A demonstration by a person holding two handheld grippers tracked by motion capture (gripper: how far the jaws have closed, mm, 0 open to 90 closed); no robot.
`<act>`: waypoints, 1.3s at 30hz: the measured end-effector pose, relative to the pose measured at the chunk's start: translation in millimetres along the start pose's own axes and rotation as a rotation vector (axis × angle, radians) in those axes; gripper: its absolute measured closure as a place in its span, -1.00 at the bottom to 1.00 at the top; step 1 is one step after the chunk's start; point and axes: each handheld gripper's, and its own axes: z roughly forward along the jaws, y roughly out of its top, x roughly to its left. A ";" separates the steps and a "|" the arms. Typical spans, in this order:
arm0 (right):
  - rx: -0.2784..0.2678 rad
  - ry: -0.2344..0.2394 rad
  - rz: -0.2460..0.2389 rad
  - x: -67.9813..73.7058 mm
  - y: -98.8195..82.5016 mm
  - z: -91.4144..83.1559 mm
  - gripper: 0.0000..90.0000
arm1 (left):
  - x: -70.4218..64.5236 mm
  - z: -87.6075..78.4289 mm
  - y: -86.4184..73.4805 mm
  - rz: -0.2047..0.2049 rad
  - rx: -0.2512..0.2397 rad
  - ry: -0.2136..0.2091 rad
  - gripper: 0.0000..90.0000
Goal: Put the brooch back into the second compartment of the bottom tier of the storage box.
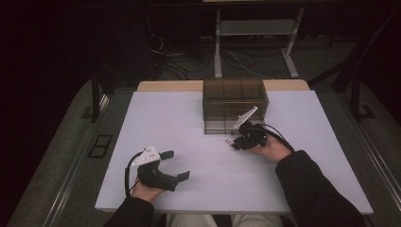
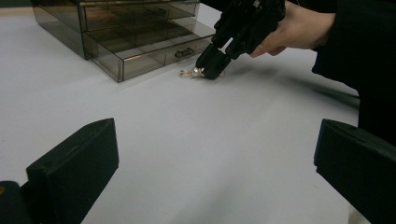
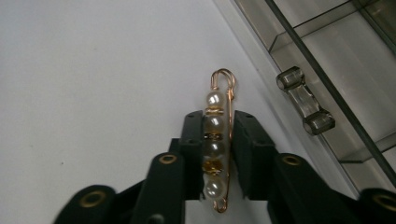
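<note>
The right gripper (image 1: 235, 143) is held low in the right hand (image 1: 270, 148), tilted down, its jaws drawn tight together; the dark sleeve (image 1: 309, 189) is stretched out behind it; the left gripper (image 1: 178, 164) is rested in the left hand (image 1: 146, 191), nearer the body, its jaws spread wide and levelled forward.

The pin (image 3: 216, 140), in the middle of the right gripper view, is thin shiny gold wire with smooth, glossy white pearls. The drawer box (image 3: 327, 60) at the upper right is clear, smoky plastic. The table (image 3: 93, 70) is smooth, matt white. The right gripper (image 3: 215, 154) looks like dull black plastic.
</note>
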 end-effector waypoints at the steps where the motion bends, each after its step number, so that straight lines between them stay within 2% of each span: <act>1: 0.000 0.006 0.001 -1.5 -0.4 -0.3 0.70 | 0.0 0.1 0.0 0.000 0.000 0.000 -1.00; 19: 0.005 0.060 0.043 -10.2 0.4 -7.6 0.75 | -0.1 0.6 -0.1 0.001 0.004 0.000 -1.00; 28: -0.013 0.058 0.032 -11.3 7.8 -15.5 0.75 | 0.4 0.2 -0.1 0.003 0.003 -0.001 -1.00; 39: -0.021 0.055 0.044 -16.5 10.1 -21.6 0.75 | 0.4 0.4 -0.2 0.003 0.003 -0.001 -1.00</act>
